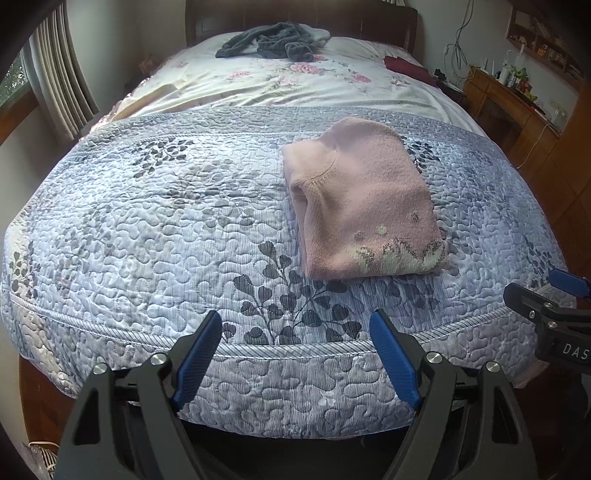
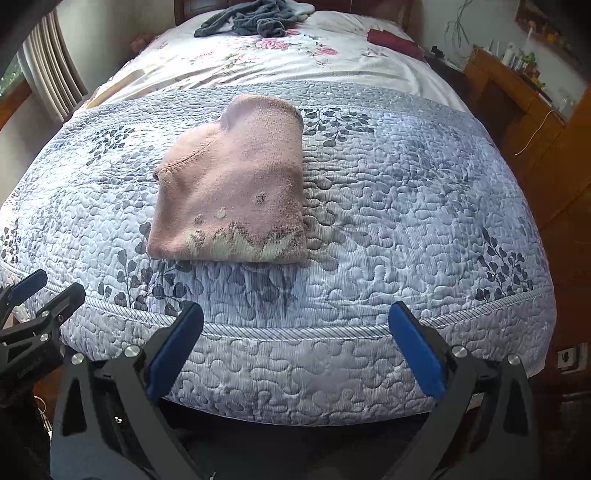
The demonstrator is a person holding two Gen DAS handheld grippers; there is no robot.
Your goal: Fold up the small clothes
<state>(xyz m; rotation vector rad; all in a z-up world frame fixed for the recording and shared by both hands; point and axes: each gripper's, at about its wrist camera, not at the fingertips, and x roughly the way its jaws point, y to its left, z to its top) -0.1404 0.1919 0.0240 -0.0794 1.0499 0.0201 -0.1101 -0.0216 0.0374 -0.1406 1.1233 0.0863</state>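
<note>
A small pink knitted sweater (image 1: 360,201) (image 2: 232,184) lies folded into a compact bundle on the blue quilted bedspread (image 1: 147,221) (image 2: 406,206), its pale patterned hem toward me. My left gripper (image 1: 297,325) hovers open at the bed's near edge, below and left of the sweater, holding nothing. My right gripper (image 2: 295,317) is also open and empty at the near edge, below and right of the sweater. Each gripper shows at the side of the other's view: the right gripper (image 1: 554,295) and the left gripper (image 2: 37,288).
A heap of grey clothes (image 1: 269,44) (image 2: 251,20) lies at the head of the bed on a floral sheet (image 1: 295,85). A dark red cloth (image 1: 406,66) sits at the far right. A wooden dresser (image 1: 517,107) stands to the right, curtains (image 1: 62,85) to the left.
</note>
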